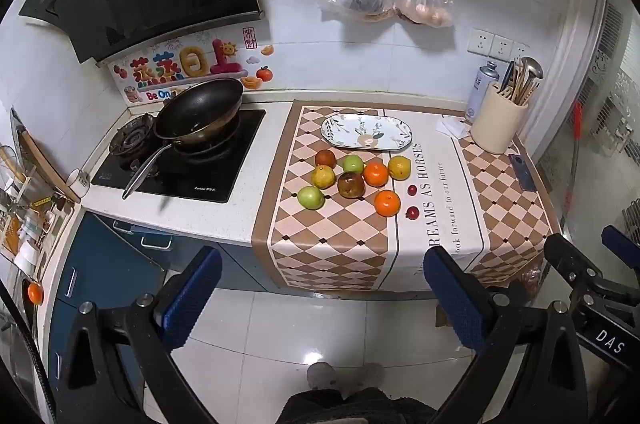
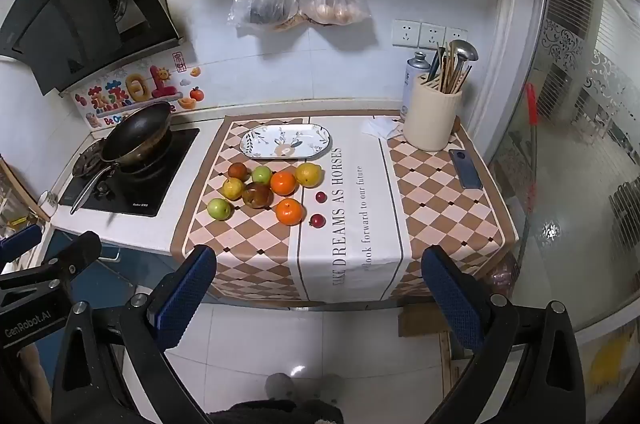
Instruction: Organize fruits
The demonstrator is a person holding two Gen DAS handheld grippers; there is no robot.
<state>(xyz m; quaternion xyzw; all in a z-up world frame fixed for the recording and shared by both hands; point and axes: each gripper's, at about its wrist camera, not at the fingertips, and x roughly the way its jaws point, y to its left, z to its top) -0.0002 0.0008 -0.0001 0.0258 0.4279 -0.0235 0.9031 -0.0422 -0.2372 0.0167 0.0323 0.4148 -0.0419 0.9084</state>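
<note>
Both the left gripper (image 1: 322,298) and right gripper (image 2: 318,294) hang low in frame with jaws spread wide and empty, well short of the checkered brown-and-cream cloth-covered surface (image 2: 440,208). Loose round fruits (image 2: 264,190), orange, green, yellow and dark red, plus two small red ones, cluster mid-frame just below the bare oval floral ceramic plate (image 2: 316,140). Judgement: start with the near outlying orange fruit (image 2: 289,212); close across its widest part, gently, since round fruit rolls.
</note>
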